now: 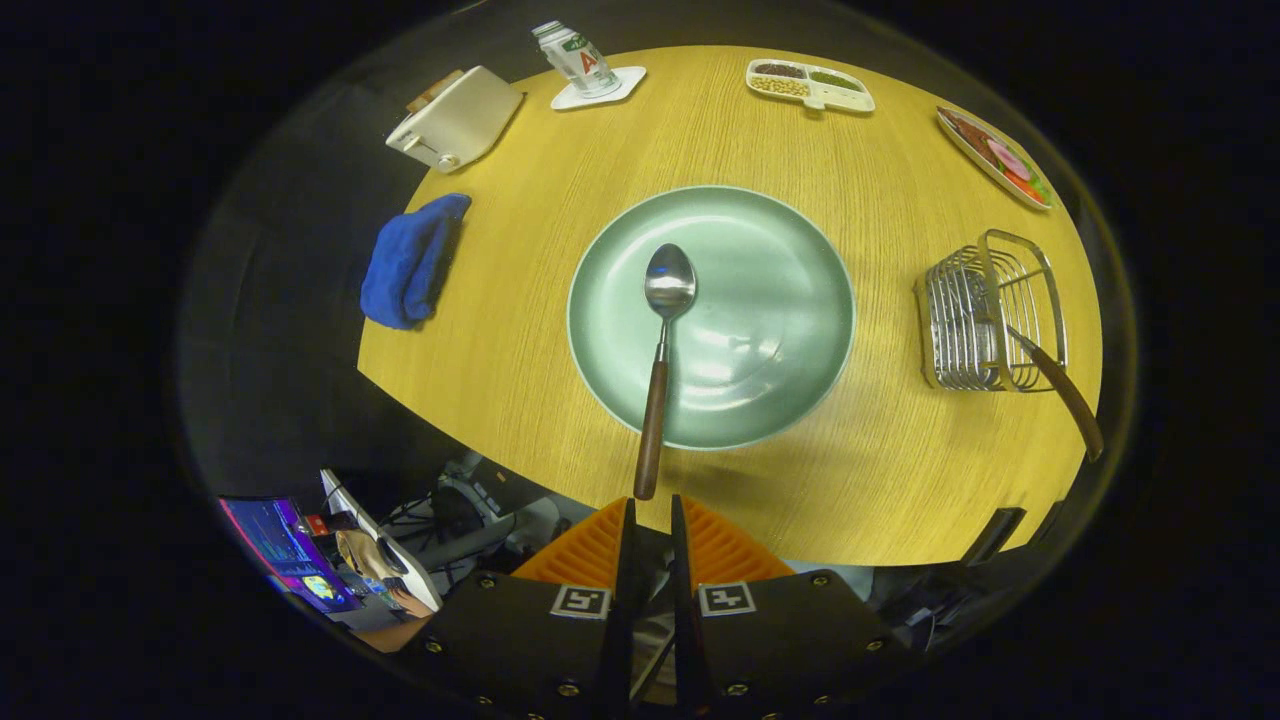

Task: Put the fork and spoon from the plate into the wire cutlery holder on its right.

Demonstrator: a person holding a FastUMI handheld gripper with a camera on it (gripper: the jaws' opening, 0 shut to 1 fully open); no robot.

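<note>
Wooden table (520, 380), spoon (662, 340) beyond near-closed tongs (650, 520)

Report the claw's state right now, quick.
Claw: nearly closed, a narrow gap between its fingers, holding nothing. It hangs just short of the spoon handle's end; the spoon lies on the plate, untouched.

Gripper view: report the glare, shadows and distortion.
Gripper view: glare patches sit on the green plate and the spoon bowl; the blue cloth casts a dark shadow on the table; fisheye bends the table edge into a curve; the gripper, nearly closed and holding nothing, sits just behind the spoon handle.
</note>
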